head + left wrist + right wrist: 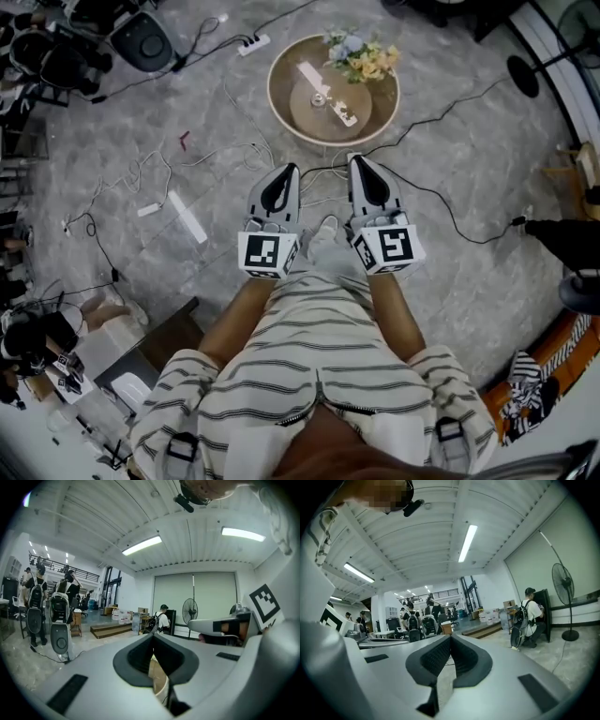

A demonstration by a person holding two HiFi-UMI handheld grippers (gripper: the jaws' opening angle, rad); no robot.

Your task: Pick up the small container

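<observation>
the left gripper [292,169] and the right gripper [355,159] are both sitting with jaws pressed together and nothing between them, pointing level and side by side, likely because nothing is within reach yet. the round table [277,73] is lying well ahead of their tips, carrying flowers [361,56] and a small pale thing [320,97] near its middle, probably the small container, though it is too small to tell. cables [141,178] are trailing over the floor nearby.

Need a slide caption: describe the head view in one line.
Person in striped shirt holds left gripper and right gripper, both shut, side by side toward a round table bearing flowers.
</observation>
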